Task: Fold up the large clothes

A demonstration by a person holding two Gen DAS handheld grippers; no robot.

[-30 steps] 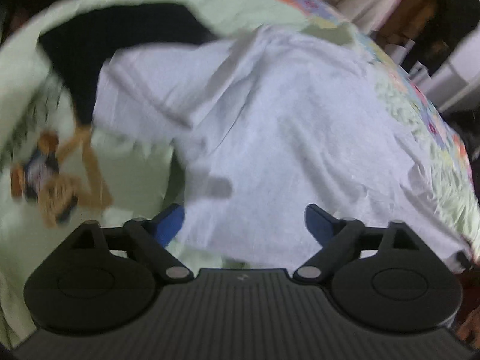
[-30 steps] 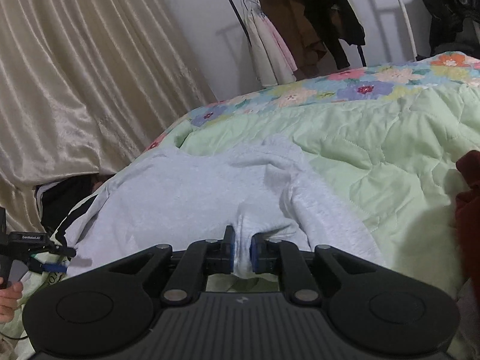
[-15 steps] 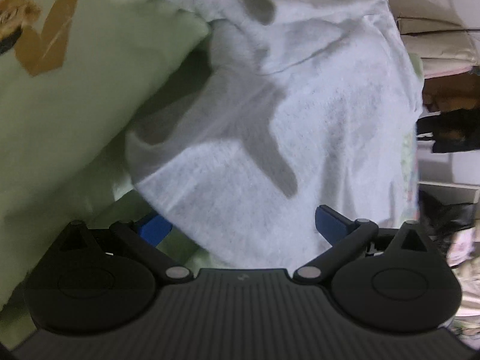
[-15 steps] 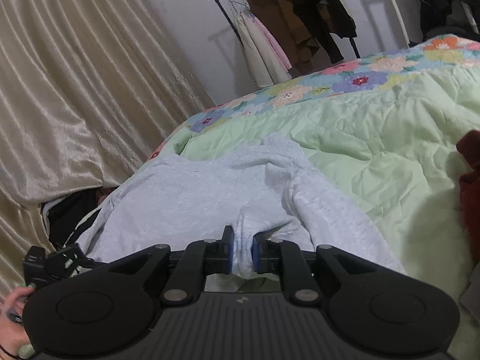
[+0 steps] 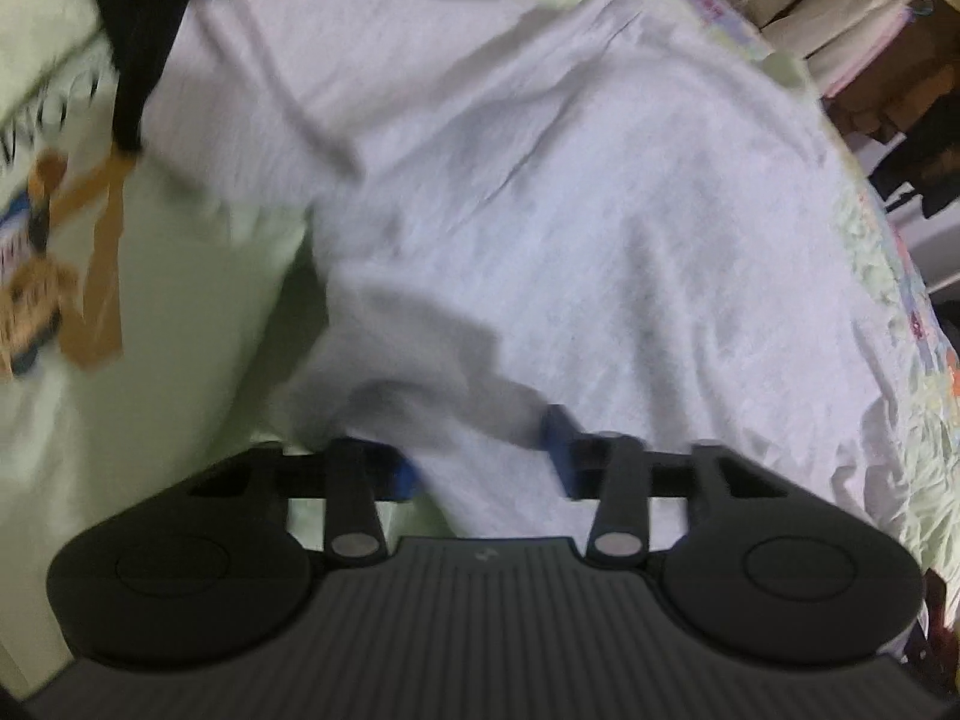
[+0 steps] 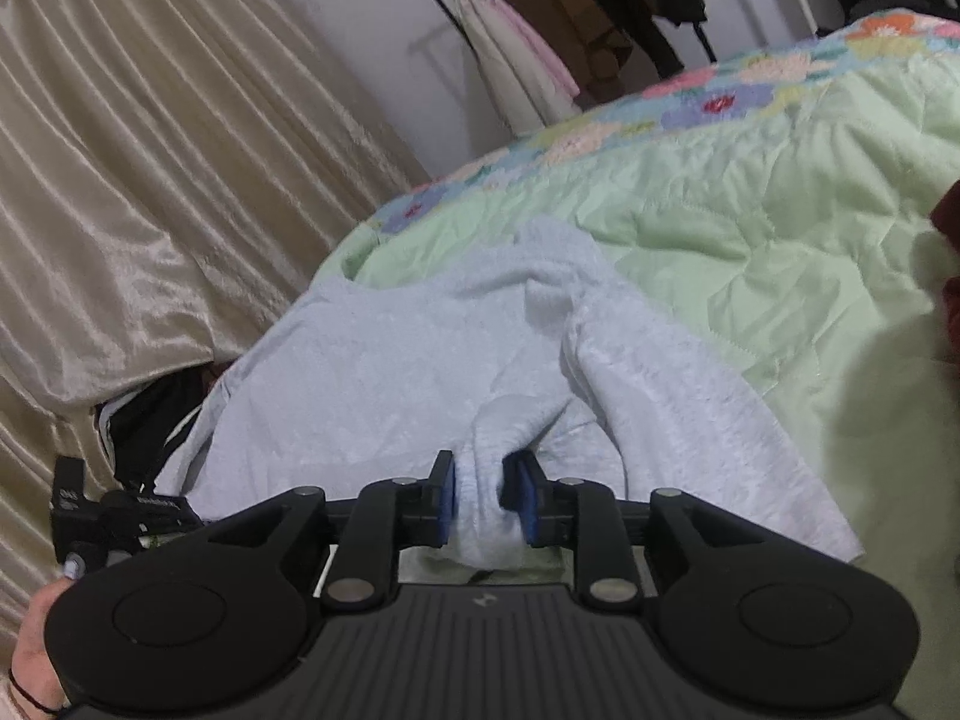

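Observation:
A pale grey sweatshirt (image 5: 570,210) lies spread over the green quilt (image 6: 780,228) on the bed. In the left wrist view my left gripper (image 5: 483,462) has its blue pads against both sides of a bunched fold at the garment's near edge; the image is blurred. In the right wrist view my right gripper (image 6: 486,498) is shut on a thick fold of the sweatshirt (image 6: 372,378), near where a sleeve branches off. The left gripper (image 6: 120,516) shows at the lower left there, held by a hand (image 6: 36,654).
A pale green cloth with a cartoon print (image 5: 60,252) lies left of the sweatshirt, partly under a black garment (image 5: 138,12). A dark red garment (image 6: 951,252) sits at the right edge. Beige curtains (image 6: 150,180) and a clothes rack (image 6: 570,30) stand beyond the bed.
The left gripper swung over the sweatshirt's edge and its jaws narrowed from wide open onto a fold. The right gripper kept its fold, with its pads now slightly further apart.

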